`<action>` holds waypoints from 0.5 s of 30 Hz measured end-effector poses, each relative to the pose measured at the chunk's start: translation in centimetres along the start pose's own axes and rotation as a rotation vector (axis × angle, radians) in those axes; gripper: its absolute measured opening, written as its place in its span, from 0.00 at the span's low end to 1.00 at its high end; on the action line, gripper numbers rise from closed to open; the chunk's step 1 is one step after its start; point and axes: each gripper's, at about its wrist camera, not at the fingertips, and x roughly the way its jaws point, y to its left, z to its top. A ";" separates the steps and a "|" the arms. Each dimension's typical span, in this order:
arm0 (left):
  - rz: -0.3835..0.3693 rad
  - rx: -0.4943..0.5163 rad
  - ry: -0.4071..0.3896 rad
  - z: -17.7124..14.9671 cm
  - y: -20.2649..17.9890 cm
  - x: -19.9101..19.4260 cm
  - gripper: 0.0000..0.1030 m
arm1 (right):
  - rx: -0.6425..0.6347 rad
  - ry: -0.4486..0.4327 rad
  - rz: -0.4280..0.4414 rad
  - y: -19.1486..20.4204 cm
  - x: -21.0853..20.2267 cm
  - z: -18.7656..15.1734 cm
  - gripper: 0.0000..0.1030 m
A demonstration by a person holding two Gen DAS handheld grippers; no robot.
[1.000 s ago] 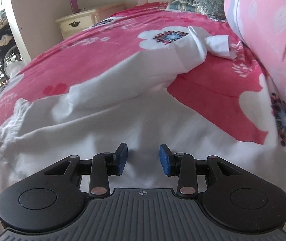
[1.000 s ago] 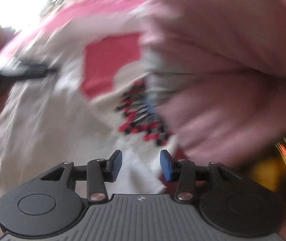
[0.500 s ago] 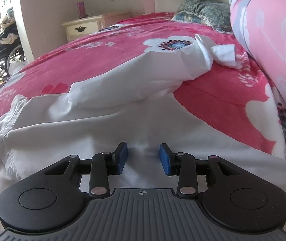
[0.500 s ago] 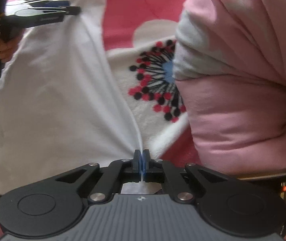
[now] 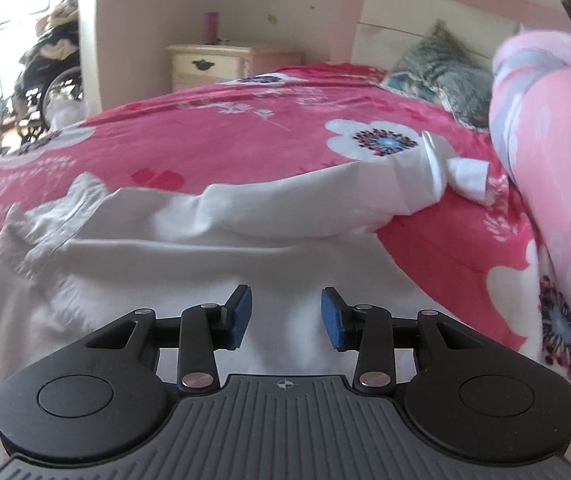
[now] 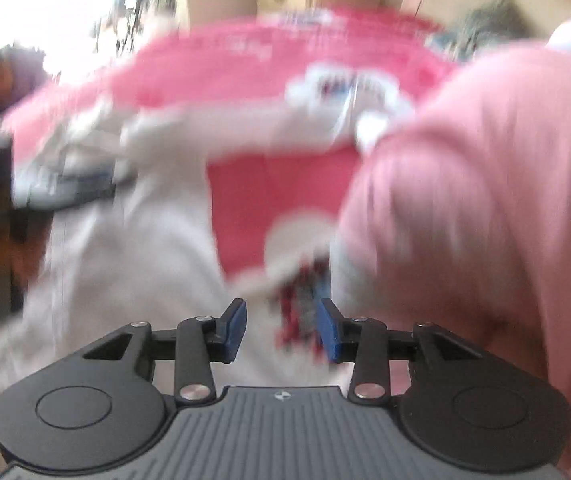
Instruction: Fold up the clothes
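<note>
White shirt lies flat on the pink bedspread, sleeve running far-right, right under your left gripper, parted and empty, while your right gripper is opening, also empty.

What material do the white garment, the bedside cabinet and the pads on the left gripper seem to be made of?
White garment: thin woven fabric, probably cotton, matte; it creases softly and has a ruffled edge.
Bedside cabinet: likely painted wood, cream with a pink top and a dark metal-looking handle.
Left gripper pads: blue, matte, perhaps rubber.
</note>
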 end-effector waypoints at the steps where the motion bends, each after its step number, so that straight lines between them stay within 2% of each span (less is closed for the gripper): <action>1: 0.006 -0.004 0.004 -0.2 0.1 0.0 0.37 | 0.004 -0.031 -0.005 0.1 0.4 1.6 0.40; 5: 0.021 -0.005 0.009 -1.0 0.3 0.0 0.37 | 0.027 -0.088 -0.071 0.3 4.5 7.6 0.40; 8: 0.031 -0.009 0.011 -1.3 0.4 0.2 0.37 | 0.007 -0.025 -0.182 -0.3 10.1 12.2 0.40; 11: 0.035 -0.009 0.007 -1.6 0.6 0.3 0.37 | 0.045 0.042 -0.264 -1.6 15.6 14.5 0.40; 15: 0.031 -0.020 0.021 -2.0 0.8 1.0 0.37 | 0.236 0.120 -0.315 -4.8 20.6 15.3 0.41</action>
